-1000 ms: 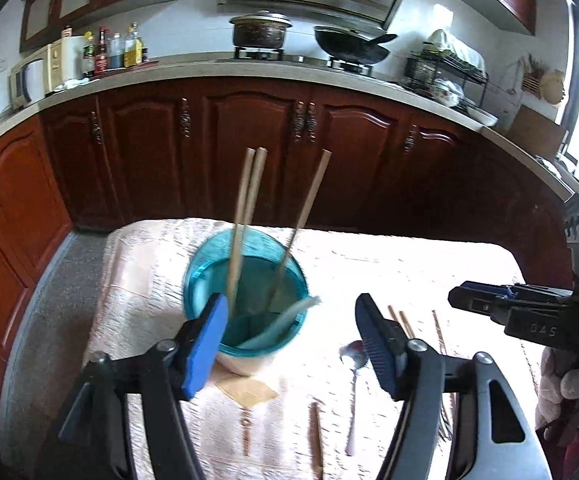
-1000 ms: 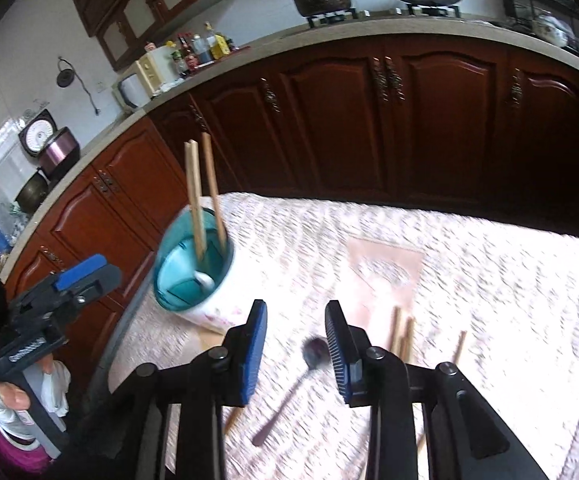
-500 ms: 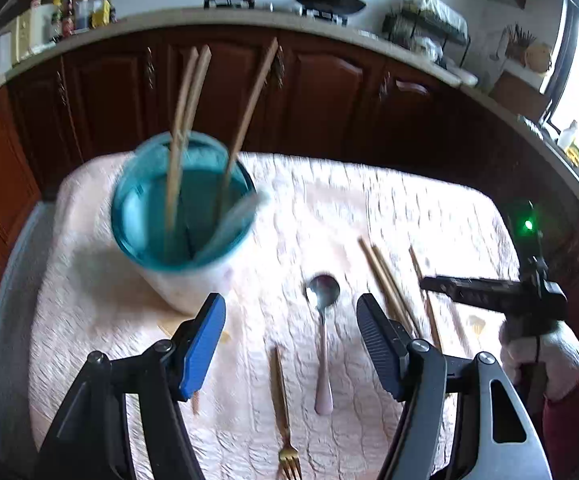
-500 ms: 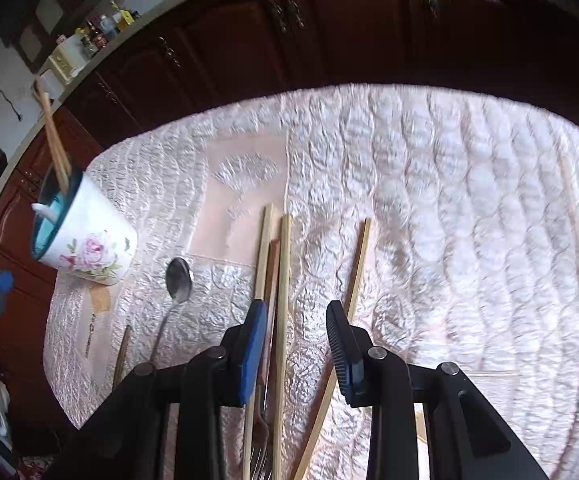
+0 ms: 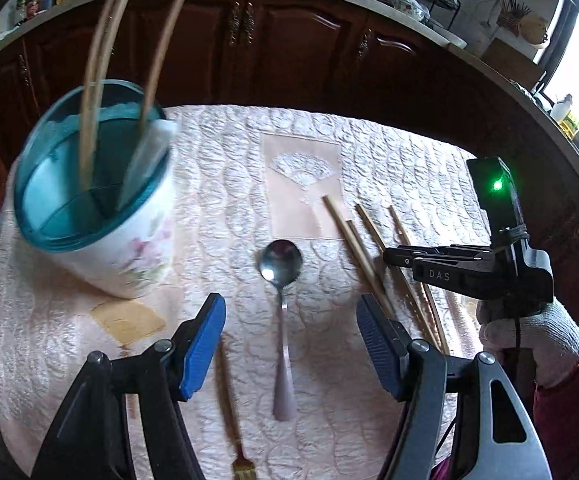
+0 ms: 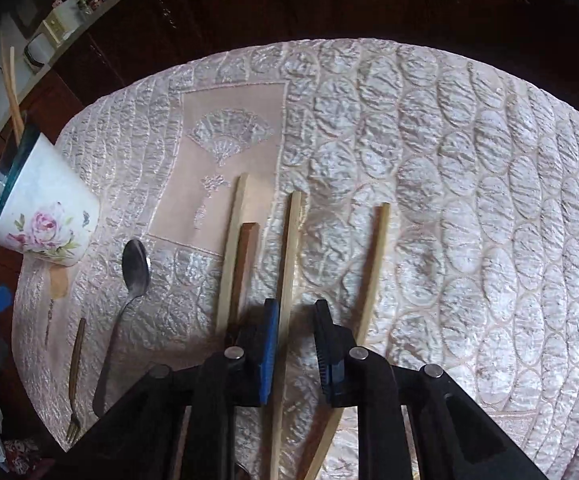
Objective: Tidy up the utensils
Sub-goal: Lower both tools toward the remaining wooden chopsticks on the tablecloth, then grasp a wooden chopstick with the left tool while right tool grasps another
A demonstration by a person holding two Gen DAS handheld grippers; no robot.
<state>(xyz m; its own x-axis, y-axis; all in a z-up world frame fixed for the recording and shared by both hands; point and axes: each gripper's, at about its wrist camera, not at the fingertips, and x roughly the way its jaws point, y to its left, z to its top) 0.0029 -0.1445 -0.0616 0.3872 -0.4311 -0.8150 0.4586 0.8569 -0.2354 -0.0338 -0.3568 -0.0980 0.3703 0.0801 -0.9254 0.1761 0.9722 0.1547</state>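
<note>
A floral cup (image 5: 101,216) with a teal inside stands at the table's left and holds chopsticks (image 5: 93,72) and a white spoon. A metal spoon (image 5: 281,292) lies between the open pads of my left gripper (image 5: 289,340), which hangs above it. A brown fork (image 5: 233,412) lies beside it. Several chopsticks (image 6: 289,264) lie side by side in the right wrist view. My right gripper (image 6: 295,344) is low over them, open, with one light chopstick between its pads (image 6: 269,344). The cup (image 6: 45,216), spoon (image 6: 133,276) and fork (image 6: 74,372) show at its left.
A quilted pink cloth (image 6: 449,200) covers the table. Dark wood cabinets (image 5: 289,40) curve behind it, with a counter holding bottles, a stove and a dish rack. My right gripper's body and gloved hand (image 5: 529,328) show at the right of the left wrist view.
Both grippers have tilted down and moved closer to the table. The left has come over the metal spoon. The right has dropped onto the chopsticks and straddles one.
</note>
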